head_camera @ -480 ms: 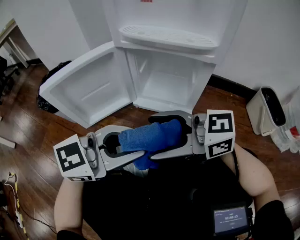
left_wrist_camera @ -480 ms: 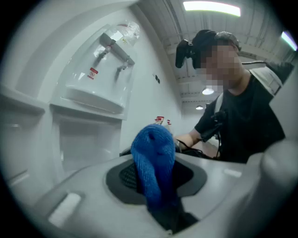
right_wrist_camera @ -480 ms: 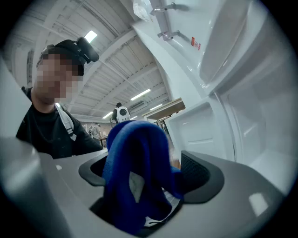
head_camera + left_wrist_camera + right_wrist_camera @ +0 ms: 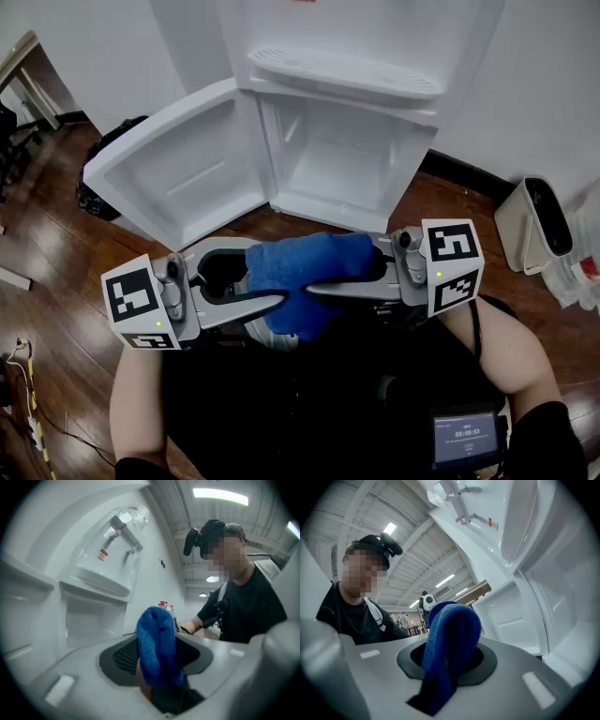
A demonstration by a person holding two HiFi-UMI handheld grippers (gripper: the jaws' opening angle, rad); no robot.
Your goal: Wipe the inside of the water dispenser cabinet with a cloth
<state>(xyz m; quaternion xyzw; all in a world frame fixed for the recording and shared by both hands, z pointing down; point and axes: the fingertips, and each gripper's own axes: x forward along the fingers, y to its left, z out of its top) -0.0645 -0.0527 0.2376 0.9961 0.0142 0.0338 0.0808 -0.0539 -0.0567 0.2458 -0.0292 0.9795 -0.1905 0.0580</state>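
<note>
Spanning nine to three o'clock, the blue cloth (image 4: 307, 262) is pinched at each end by the left gripper (image 4: 265, 278) and right gripper (image 4: 336, 270); the open cabinet (image 4: 349, 161) waits at twelve, nearer the right one.

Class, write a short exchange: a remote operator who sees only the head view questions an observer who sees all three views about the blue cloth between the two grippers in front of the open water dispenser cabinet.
Operator: From above, the cloth covers the jaws of the left gripper. Do they grip it?
Observer: Yes. The left gripper view shows the cloth pinched between its pads, standing up out of them.
Operator: My view cuts off the top of the water dispenser. What is up there?
Observer: The left gripper view shows two taps on its front, with a small red label beside them.
</note>
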